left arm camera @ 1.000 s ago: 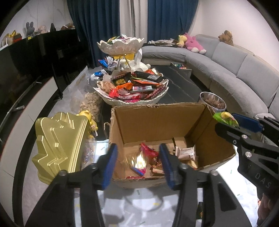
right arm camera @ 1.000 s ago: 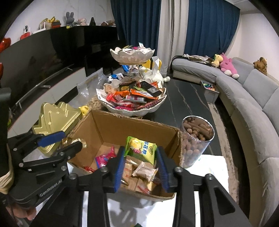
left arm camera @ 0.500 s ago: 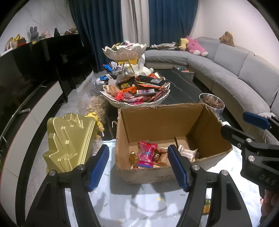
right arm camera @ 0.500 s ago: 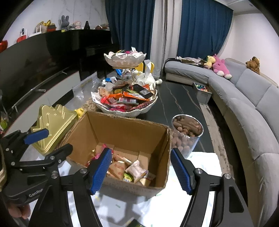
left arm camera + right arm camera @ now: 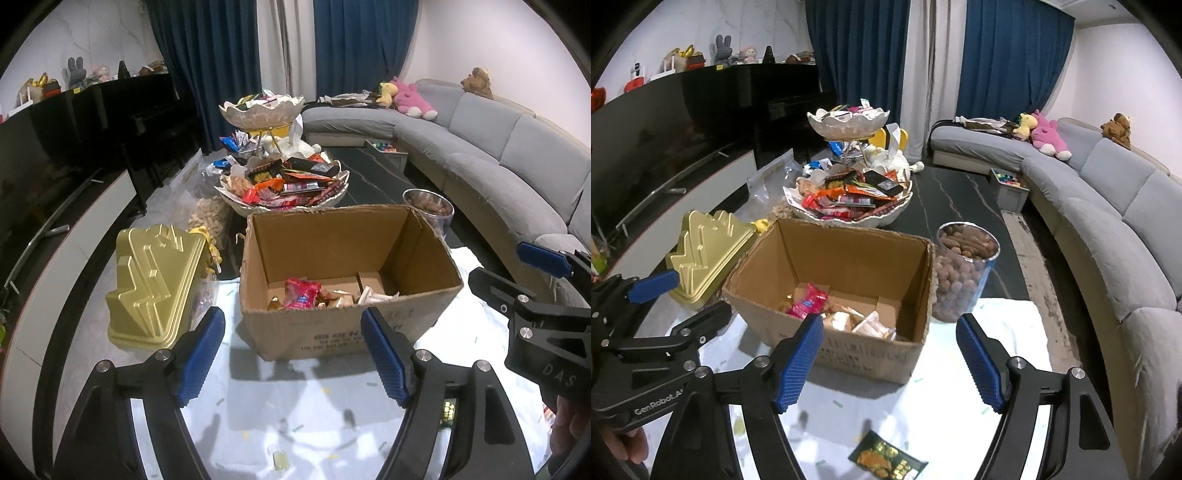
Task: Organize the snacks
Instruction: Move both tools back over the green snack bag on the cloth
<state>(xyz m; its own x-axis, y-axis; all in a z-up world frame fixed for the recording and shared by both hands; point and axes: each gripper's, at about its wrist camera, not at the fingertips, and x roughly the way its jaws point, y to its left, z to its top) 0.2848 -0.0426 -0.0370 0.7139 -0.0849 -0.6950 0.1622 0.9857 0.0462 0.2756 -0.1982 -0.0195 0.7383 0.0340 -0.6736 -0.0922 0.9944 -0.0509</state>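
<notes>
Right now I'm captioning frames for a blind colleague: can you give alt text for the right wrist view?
The open right claw hangs before a cardboard box holding a few snacks. Behind the box stands a heaped snack bowl; a nut jar touches its right side, a gold tin sits left, and a dark packet lies nearest the camera.

Marked "GenRobot.A", the rest cut off: left gripper (image 5: 683, 291) body, right wrist view. Marked "DAS": right gripper (image 5: 517, 273) body, left wrist view. Printed but illegible: cardboard box (image 5: 332, 336) front.
</notes>
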